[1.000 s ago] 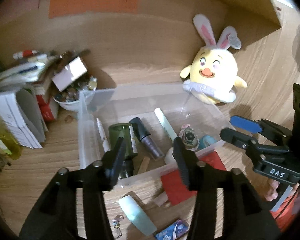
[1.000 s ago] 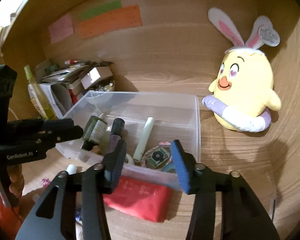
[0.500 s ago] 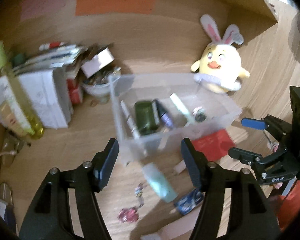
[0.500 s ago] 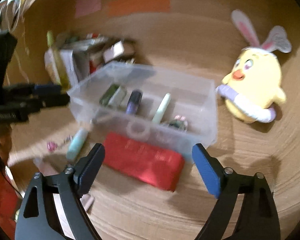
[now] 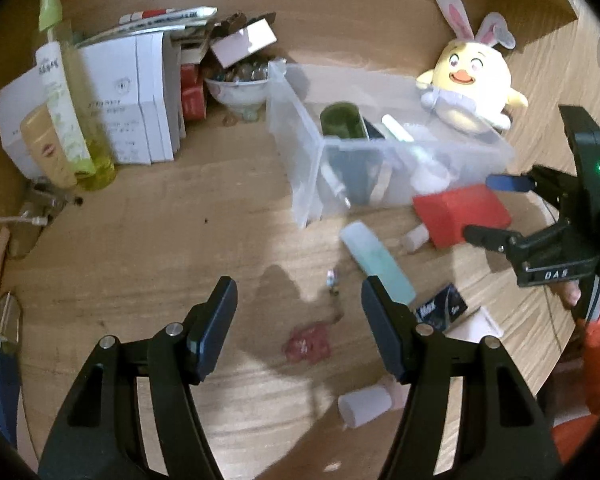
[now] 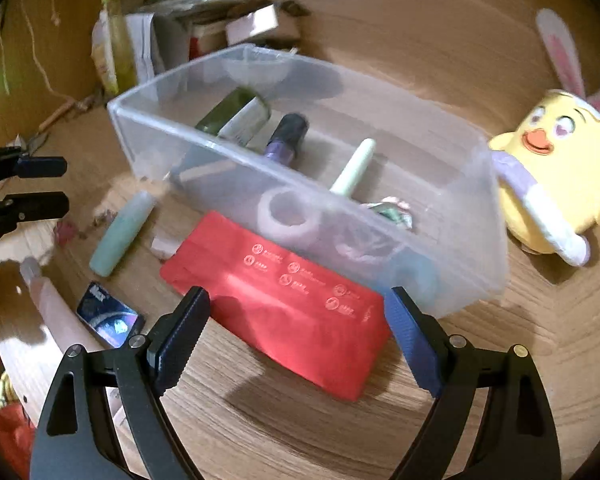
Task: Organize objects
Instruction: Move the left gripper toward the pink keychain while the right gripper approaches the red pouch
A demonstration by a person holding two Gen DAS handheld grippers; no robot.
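Observation:
A clear plastic bin [image 5: 300, 152] [image 6: 260, 184] holds a green bottle [image 6: 236, 114], a purple bottle [image 6: 286, 136], a pale tube and a tape roll. In front of it lie a red packet [image 6: 284, 300] [image 5: 460, 212], a mint tube [image 5: 376, 260] [image 6: 122, 232], a dark blue sachet [image 5: 444, 308] and a white-capped pink tube [image 5: 366, 402]. My right gripper [image 6: 298, 300] [image 5: 482, 208] is open, its jaws straddling the red packet without pressing it. My left gripper [image 5: 298, 292] [image 6: 60, 185] is open above bare wood, with a small pink trinket [image 5: 306, 344] just below it.
A yellow plush chick [image 5: 472, 84] [image 6: 556, 168] leans against the wall right of the bin. White boxes [image 5: 140, 100], a spray bottle [image 5: 60, 92] and a full bowl [image 5: 238, 84] crowd the back left. A cable and glasses [image 5: 8, 316] lie at the left edge.
Both grippers drew back from the bin and opened wider. The left one swung left over the items on the table. The right one sank over the red packet.

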